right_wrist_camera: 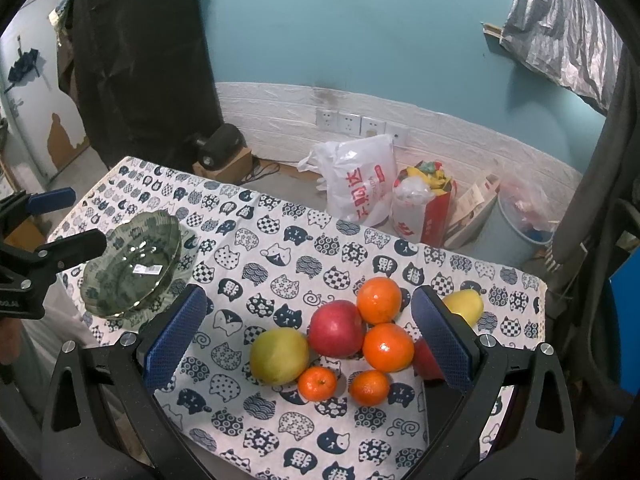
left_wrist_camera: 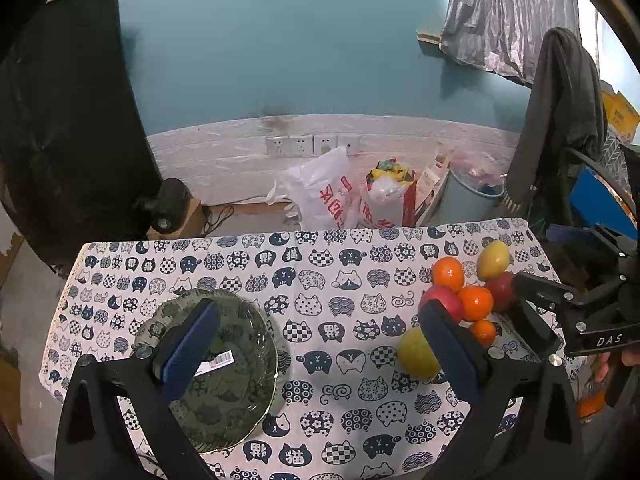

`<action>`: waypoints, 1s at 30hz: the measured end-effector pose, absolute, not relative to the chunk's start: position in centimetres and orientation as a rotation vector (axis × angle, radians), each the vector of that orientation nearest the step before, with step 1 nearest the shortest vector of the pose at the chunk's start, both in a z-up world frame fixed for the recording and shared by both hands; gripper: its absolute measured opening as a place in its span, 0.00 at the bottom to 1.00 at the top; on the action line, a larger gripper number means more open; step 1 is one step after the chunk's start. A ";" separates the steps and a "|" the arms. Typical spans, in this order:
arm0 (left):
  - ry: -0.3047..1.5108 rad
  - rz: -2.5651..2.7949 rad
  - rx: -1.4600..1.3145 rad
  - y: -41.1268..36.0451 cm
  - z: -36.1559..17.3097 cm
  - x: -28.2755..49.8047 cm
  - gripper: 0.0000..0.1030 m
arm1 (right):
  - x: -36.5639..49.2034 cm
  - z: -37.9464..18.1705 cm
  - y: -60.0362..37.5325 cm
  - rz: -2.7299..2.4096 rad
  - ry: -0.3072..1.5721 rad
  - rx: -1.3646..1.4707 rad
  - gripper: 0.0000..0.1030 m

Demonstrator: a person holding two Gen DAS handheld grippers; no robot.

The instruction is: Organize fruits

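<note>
left gripper (left_wrist_camera: 320, 344) fingers spread, over glass bowl (left_wrist_camera: 244, 392) (empty) | right gripper (right_wrist_camera: 316, 340) fingers spread, above fruit pile (right_wrist_camera: 336, 328)

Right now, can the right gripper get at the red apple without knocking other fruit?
Probably yes. The right gripper is open and empty, and the red apple sits between its fingers with its top uncovered. But the pear and two oranges crowd its sides, so coming down from above looks safest.

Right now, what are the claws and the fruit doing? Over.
Left gripper open, empty, above the glass bowl. Right gripper open, empty, above the fruit pile. Bowl empty. Nothing in the way.
</note>
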State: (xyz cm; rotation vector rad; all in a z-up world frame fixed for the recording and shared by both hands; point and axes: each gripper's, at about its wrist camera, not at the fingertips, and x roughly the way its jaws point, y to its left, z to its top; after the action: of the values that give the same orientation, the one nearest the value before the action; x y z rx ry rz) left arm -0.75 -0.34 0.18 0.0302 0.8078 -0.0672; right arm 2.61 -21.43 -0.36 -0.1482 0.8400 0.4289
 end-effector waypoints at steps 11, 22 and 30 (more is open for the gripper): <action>0.798 -0.067 0.032 -0.2 0.1 -0.8 0.98 | 2.4 -0.2 -21.3 0.417 0.831 -0.170 0.97; 0.802 -0.071 0.037 -0.4 -0.1 -0.8 0.98 | 2.3 0.2 -21.1 0.413 0.820 -0.183 0.97; 0.802 -0.071 0.037 -0.5 -0.1 -0.8 0.98 | 2.3 0.3 -21.2 0.417 0.822 -0.181 0.97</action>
State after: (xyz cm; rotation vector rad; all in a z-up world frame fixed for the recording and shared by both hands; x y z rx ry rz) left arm -0.83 -0.51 -0.14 0.0375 0.8023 -0.0706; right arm 2.29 -21.19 0.32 -0.1806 0.8222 0.4170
